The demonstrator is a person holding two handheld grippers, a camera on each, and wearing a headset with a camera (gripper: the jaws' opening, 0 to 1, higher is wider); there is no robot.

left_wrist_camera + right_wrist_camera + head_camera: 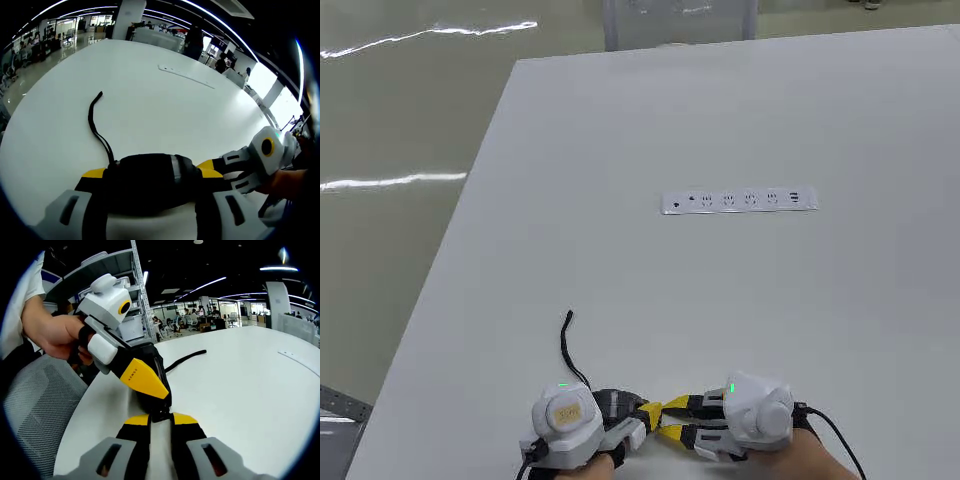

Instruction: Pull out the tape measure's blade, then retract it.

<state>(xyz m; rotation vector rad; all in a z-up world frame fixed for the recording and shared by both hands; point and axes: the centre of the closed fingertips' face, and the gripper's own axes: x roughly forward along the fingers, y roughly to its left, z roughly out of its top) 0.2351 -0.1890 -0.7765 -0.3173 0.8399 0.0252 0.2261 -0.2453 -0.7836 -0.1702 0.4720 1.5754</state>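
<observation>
Left tongs clamped the tape measure near the worktop's front edge. Right tongs sat nearly together at its mouth; grip unclear.

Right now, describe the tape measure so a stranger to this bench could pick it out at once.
On the big white table, go to the near edge. There the rounded black tape measure with a grey band sits clamped between the yellow-tipped jaws of the left gripper. Unlike anything nearby, it trails a thin black cord across the tabletop.
</observation>
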